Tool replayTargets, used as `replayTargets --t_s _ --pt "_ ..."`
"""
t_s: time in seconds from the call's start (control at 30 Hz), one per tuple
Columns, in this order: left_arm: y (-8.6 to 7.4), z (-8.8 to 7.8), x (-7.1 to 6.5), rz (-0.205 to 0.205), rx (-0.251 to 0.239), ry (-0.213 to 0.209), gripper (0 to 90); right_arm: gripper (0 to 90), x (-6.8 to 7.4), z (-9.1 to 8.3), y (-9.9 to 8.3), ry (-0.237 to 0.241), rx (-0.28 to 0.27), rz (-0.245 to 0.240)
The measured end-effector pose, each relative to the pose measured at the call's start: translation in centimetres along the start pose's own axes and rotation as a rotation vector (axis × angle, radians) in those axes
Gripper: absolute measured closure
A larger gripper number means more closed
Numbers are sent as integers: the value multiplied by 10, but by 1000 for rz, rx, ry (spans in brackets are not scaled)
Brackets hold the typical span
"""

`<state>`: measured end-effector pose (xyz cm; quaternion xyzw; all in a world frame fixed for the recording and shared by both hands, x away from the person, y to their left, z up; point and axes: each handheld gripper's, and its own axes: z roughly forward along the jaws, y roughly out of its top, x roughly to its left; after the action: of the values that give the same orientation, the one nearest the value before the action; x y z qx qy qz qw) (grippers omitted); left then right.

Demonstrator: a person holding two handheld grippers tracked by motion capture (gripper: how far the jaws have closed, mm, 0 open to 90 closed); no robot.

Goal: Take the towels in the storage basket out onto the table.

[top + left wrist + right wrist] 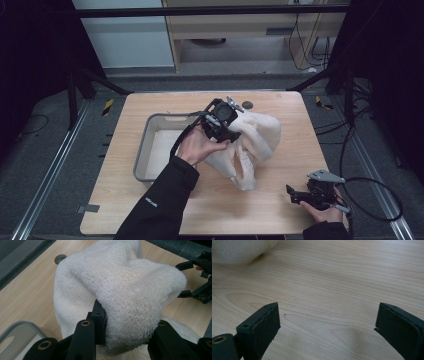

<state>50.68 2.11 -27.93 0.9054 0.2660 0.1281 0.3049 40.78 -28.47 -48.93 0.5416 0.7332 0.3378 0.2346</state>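
Two grippers are seen above a light wooden table (260,205). A fold of the cream towel (255,140) is pinched between the jaws of the left gripper (231,134), and the towel is lifted in a heap near the middle of the table, just right of the grey plastic tub (150,145). The right gripper (300,196) is held low at the near right corner, its jaws spread wide over bare wood, well apart from the towel. A small dark disc (247,105) is placed at the far edge.
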Motion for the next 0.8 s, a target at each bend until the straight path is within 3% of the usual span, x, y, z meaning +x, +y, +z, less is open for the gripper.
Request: replayTargets --t_s 0.53,0.8 --pt "-19 60 -8 -5 73 -49 667 62 -3 1 -2 -9 -5 6" --pt "-27 81 -13 0 103 -75 654 60 -4 2 -3 -10 -5 3"
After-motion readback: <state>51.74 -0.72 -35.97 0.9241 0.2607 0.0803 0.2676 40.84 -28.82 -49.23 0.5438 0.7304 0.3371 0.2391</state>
